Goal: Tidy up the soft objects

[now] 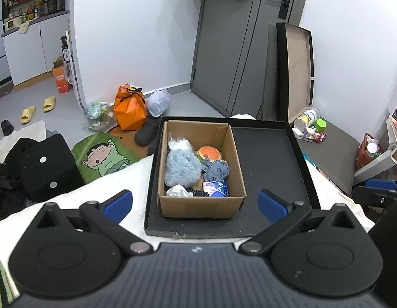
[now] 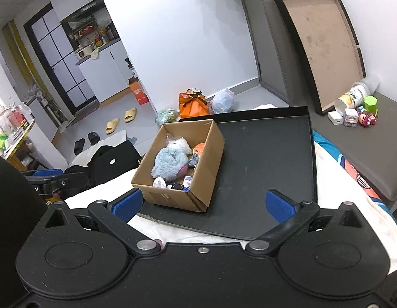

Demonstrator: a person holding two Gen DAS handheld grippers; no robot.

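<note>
A shallow black tray (image 1: 270, 159) is seen resting on a white-covered bed (image 1: 116, 179), spread ahead of both pairs of fingers. A cardboard box (image 1: 198, 206) stands inside the tray; in the left wrist view it lies ahead and between the two fingers, while in the right wrist view it sits ahead and close to the left-hand finger. The rest of the tray floor, ahead of the right-hand finger in each view, is bare.

The soft objects are already gathered in the box. The largest, a fluffy pale blue plush (image 1: 181, 168), fills the left half. A smaller grey-blue spiky plush (image 1: 216, 170) is tucked beside it, with a burger-shaped squishy (image 1: 210, 152) farther from the fingers. A clear plastic-wrapped item (image 1: 179, 143) lies at the far end, and a small blue printed pouch (image 1: 216, 188) and what appears to be crumpled wrapping sit at the near wall, though these are too small to be named with certainty.

The sorting is judged to be nearly or fully done, since nothing soft is seen left loose on the tray.

The left gripper (image 1: 195, 202) is held level above the near tray edge, its fingers spread wide and empty. The right gripper (image 2: 204, 202) is held likewise, tilted slightly, fingers wide apart with nothing between them.
</note>
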